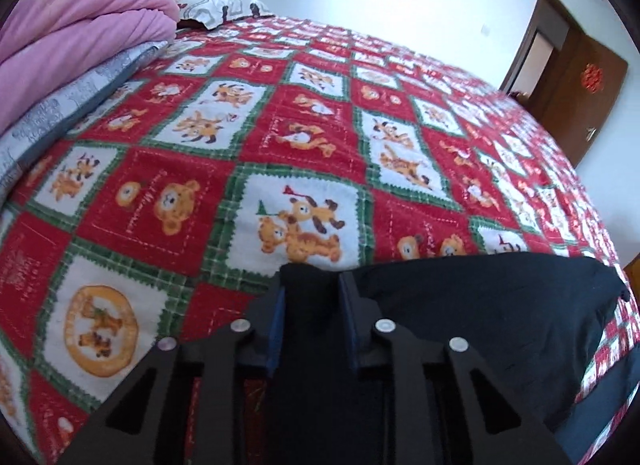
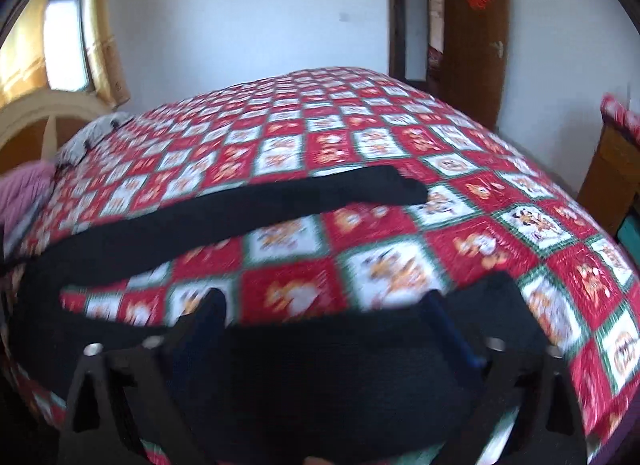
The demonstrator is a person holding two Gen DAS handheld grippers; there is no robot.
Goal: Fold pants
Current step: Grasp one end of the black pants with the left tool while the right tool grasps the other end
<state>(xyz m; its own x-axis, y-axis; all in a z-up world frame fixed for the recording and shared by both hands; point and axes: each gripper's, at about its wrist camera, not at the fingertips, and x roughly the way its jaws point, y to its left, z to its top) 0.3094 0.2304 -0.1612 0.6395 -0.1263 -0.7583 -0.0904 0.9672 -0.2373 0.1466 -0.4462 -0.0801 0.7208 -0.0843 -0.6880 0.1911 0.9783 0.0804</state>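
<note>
Black pants (image 1: pixel 480 305) lie on a red, white and green checked bedspread (image 1: pixel 280 125) near the bed's front edge. My left gripper (image 1: pixel 312 279) has its blue pads (image 1: pixel 278 317) close together, and a bunched fold of the black cloth fills the gap between them. In the blurred right wrist view one pant leg (image 2: pixel 280 201) stretches across the bed, and a nearer leg (image 2: pixel 340 365) runs under my right gripper (image 2: pixel 324 297). That gripper's fingers (image 2: pixel 216 305) stand wide apart over the nearer leg, not pressing on it.
A pink blanket (image 1: pixel 80 25) on a grey quilt (image 1: pixel 60 113) is piled at the head of the bed, beside a pillow (image 1: pixel 216 5). A brown door (image 2: pixel 476 37) stands open beyond the far side. Wooden furniture (image 2: pixel 608 169) stands to the right of the bed.
</note>
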